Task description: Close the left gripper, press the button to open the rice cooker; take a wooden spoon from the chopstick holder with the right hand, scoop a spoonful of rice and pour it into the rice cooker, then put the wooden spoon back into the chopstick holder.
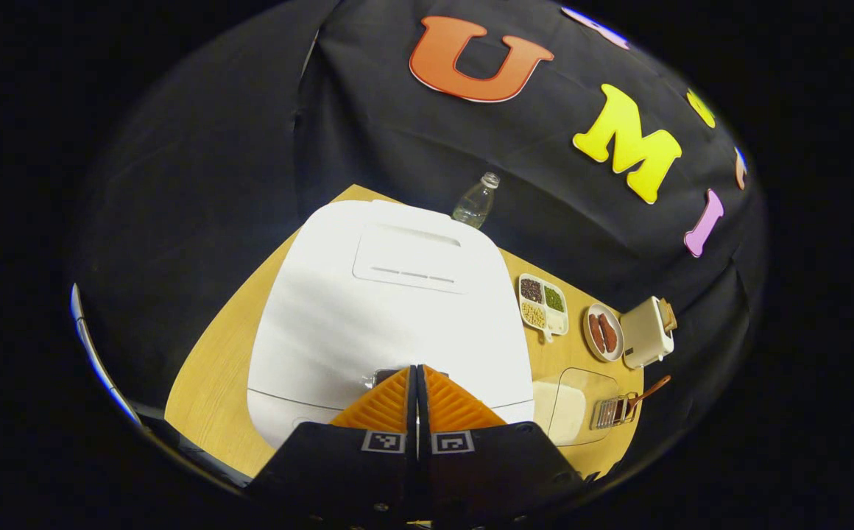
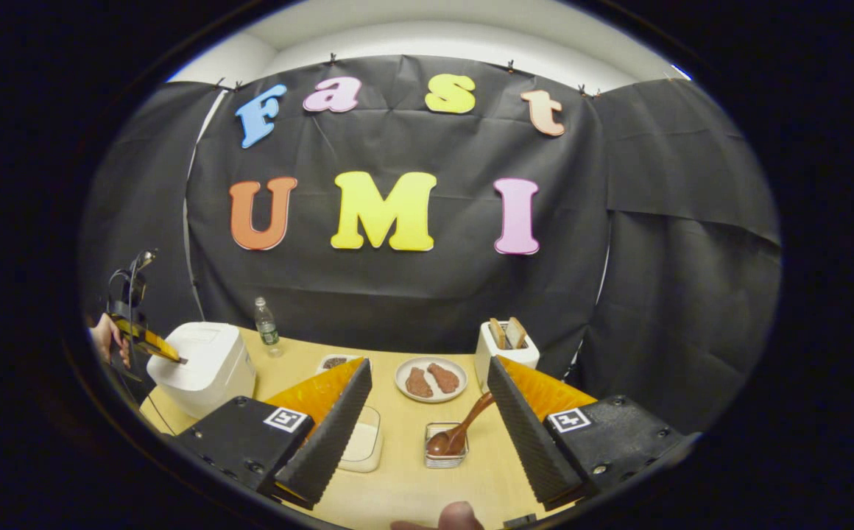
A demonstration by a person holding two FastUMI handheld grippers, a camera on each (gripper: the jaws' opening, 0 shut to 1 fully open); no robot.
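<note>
No readable text on the objects

The rice cooker (image 1: 390,309) lid shows only faint, illegible marks; the water bottle (image 2: 266,324) label is too small to read; the gripper fingers (image 1: 383,412) carry square coded markers, not words.

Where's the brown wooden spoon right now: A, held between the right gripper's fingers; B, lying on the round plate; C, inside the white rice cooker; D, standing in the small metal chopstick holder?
D: the brown wooden spoon stands in the small metal chopstick holder, ahead of the open right gripper.
</note>
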